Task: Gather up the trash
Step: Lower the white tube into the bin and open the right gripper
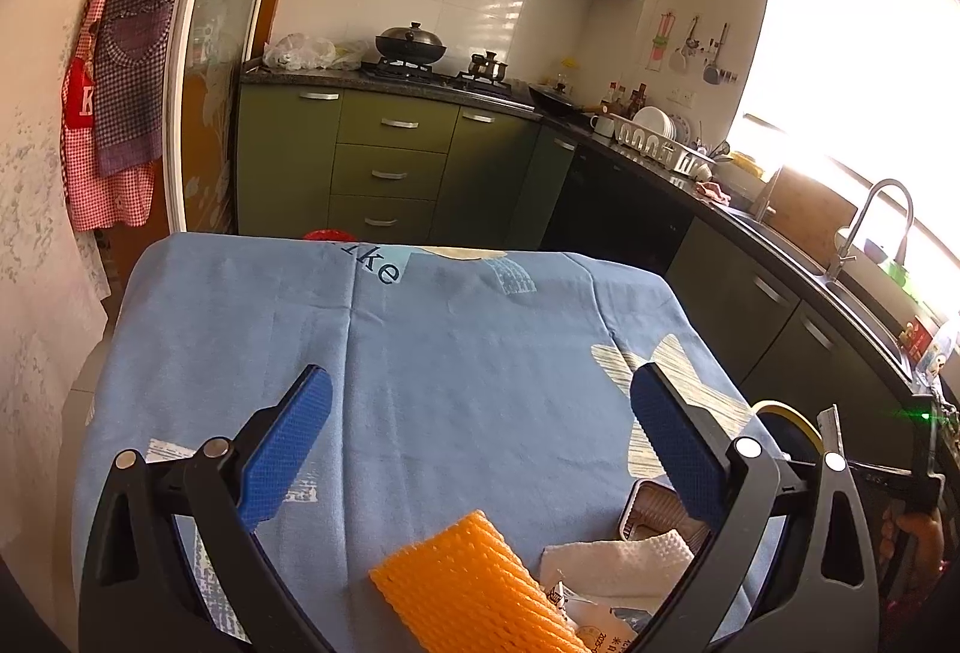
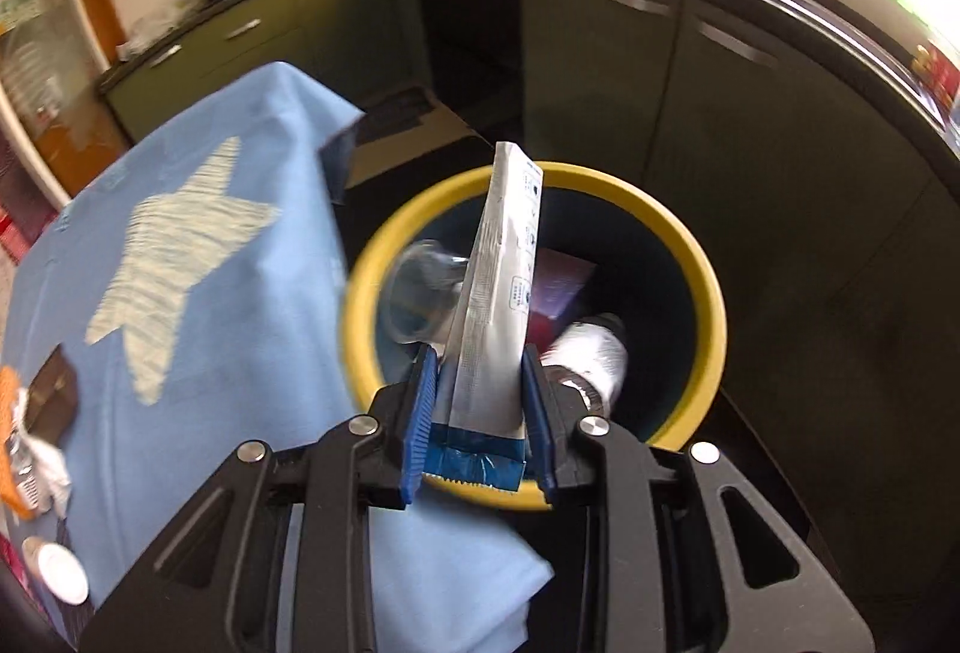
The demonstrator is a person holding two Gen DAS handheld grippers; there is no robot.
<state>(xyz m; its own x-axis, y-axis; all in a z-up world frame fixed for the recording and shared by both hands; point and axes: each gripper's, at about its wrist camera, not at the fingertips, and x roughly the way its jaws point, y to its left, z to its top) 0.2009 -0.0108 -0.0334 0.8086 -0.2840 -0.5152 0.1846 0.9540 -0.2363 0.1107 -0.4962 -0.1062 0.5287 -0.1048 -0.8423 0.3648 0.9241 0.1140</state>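
Right tongs [image 2: 480, 413] clamp a silver packet [image 2: 501, 293] (above yellow-rimmed bin [image 2: 702, 263]); left tongs [image 1: 480, 449] wide.

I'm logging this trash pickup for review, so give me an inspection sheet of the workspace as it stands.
Surface: table under a blue star-print cloth.
Job's things: silver-and-blue foil sachet held over the yellow-rimmed round bin, which already holds a plastic bottle; orange foam fruit net, white paper towel and ribbed foil tray lie on the cloth.
Clutter: nothing seen.
Grippers: left hand-held gripper open and empty; right hand-held gripper shut on the sachet.
Cables: nothing seen.
Surroundings: green kitchen cabinets, wok on the hob, sink tap.
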